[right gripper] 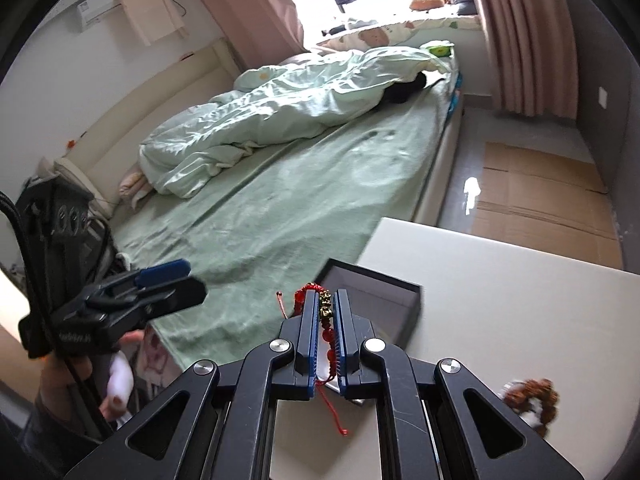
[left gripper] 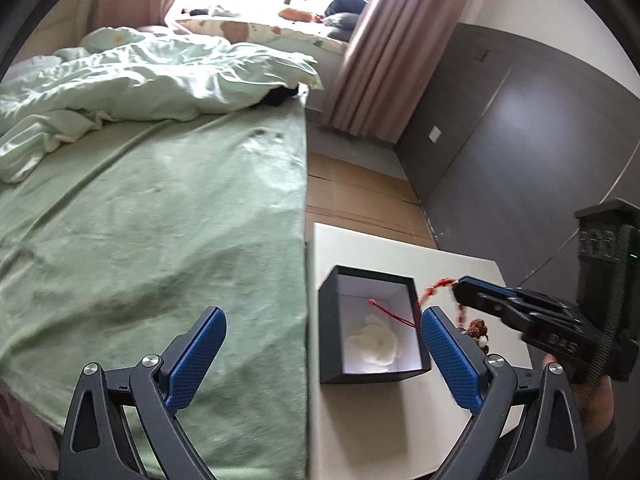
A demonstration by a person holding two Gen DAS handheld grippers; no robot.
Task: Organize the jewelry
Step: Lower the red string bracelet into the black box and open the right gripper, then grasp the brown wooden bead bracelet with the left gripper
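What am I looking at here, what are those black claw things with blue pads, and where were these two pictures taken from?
They are hand-held grippers, one in each of a person's hands, each with a camera that looks out along its jaws. One picture comes from the left gripper, whose jaws stand wide open and empty. The other comes from the right gripper, whose jaws are shut on a red beaded bracelet. Each gripper shows at the edge of the other's picture. A white table beside a green bed carries an open black box with something white and a red cord inside. A brown beaded bracelet also lies on the table.
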